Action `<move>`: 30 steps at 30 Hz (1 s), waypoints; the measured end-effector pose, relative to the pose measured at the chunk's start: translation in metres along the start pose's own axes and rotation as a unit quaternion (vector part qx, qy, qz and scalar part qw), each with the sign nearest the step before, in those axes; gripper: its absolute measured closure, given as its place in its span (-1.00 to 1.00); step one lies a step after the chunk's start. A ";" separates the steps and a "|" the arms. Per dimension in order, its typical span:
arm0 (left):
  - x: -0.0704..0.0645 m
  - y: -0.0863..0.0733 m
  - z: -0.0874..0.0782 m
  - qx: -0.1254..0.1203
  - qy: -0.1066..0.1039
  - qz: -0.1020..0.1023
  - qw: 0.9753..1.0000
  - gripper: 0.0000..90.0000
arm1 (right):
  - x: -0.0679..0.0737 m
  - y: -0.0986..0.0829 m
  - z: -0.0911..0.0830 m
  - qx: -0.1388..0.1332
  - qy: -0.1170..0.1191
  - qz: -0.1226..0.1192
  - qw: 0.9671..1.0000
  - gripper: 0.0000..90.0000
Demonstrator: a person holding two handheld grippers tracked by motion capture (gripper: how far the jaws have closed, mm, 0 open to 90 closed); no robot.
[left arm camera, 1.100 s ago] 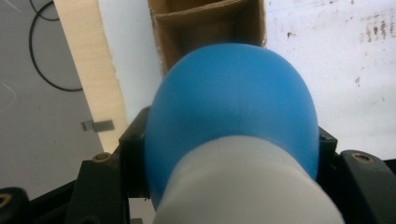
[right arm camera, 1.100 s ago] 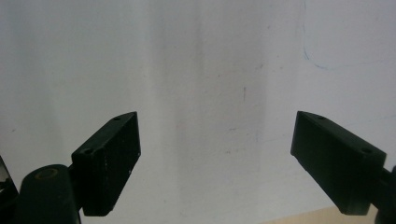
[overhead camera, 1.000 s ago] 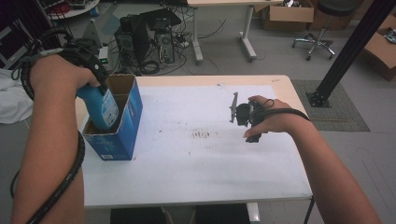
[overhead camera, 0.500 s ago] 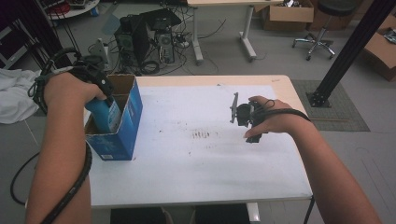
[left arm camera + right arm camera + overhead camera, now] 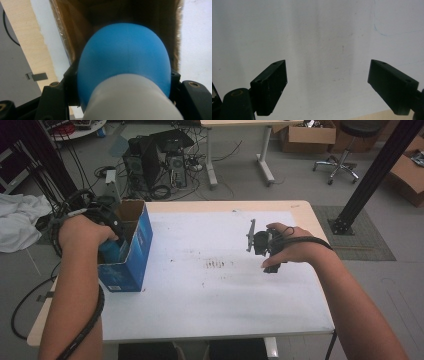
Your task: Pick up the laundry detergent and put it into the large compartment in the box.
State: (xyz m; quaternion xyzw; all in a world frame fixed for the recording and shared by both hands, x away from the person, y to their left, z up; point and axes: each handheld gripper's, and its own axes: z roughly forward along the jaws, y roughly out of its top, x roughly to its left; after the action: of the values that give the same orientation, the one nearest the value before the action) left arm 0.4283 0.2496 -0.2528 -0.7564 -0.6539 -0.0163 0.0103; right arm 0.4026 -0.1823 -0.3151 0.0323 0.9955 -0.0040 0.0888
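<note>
The left gripper (image 5: pixel 111 240) reaches down into the open blue cardboard box (image 5: pixel 131 251) at the worktop's (image 5: pixel 210 300) left edge, its 2 jaws pinching a blue bottle (image 5: pixel 125 62) with a white cap; the right gripper (image 5: pixel 328 85) rests mid-worktop, jaws spread and holding nothing; the bottle sits deeper in the box than 1 second ago, the right hand (image 5: pixel 290 249) unmoved.

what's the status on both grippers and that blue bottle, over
Left gripper shut on blue bottle, lowering it into the blue box. Right gripper open, empty, over the white table. Nothing in the way.
</note>
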 end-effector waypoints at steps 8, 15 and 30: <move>-0.001 0.001 0.015 -0.004 0.000 0.004 1.000 -0.15 | 0.000 0.001 0.001 0.001 0.000 -0.001 1.000 -0.65; -0.005 0.003 0.029 -0.002 0.012 0.005 1.000 -0.15 | 0.001 0.002 0.002 0.003 0.001 -0.001 1.000 -0.65; -0.006 0.005 0.036 -0.018 0.020 0.011 1.000 -0.16 | 0.001 0.001 0.005 0.004 0.001 0.002 1.000 -0.65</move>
State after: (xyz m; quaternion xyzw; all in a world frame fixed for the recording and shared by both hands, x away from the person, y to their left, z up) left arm 0.4330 0.2441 -0.2888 -0.7630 -0.6449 -0.0429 0.0104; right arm 0.4022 -0.1818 -0.3202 0.0343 0.9956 -0.0076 0.0872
